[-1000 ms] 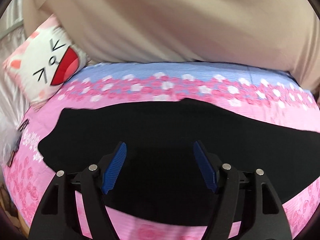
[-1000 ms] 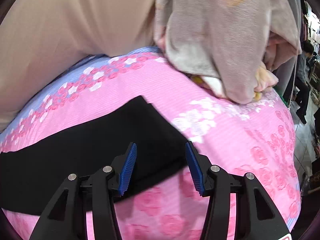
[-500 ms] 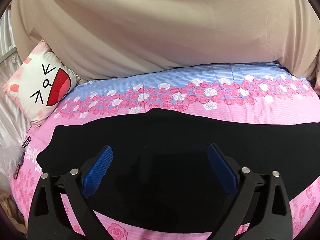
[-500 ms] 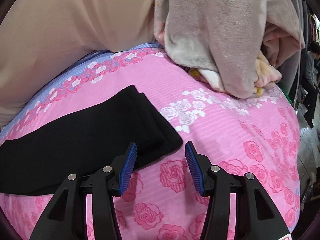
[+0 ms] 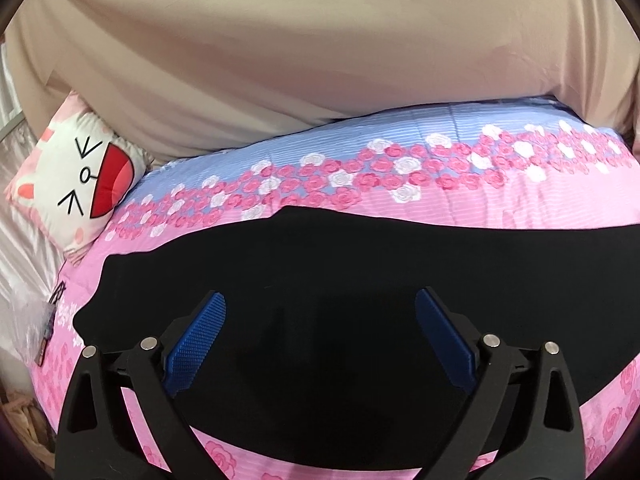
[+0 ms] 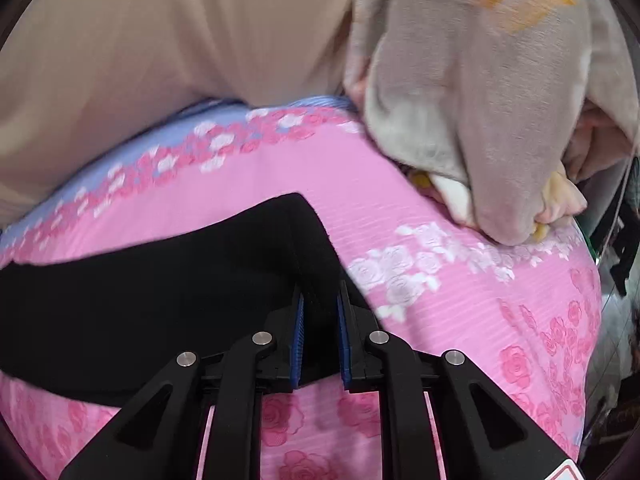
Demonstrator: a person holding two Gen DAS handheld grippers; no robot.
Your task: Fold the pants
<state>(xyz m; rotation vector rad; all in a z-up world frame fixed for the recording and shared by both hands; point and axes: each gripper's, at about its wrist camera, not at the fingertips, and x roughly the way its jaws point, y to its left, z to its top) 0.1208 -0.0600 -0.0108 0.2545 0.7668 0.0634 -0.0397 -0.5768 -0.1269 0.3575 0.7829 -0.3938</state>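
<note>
Right gripper clenched on pants cuff at 6 o'clock; left gripper released above pants. Risk: layered cuff slipping, thin bite.

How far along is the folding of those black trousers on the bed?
Early on. Done: the black pants lie flat in a long strip on the pink floral bedspread, possibly already doubled leg on leg. In hand: the right gripper has pinched the fabric at one end, while the left gripper hovers open above the other end. Left: grip there too, then fold the length over.
</note>
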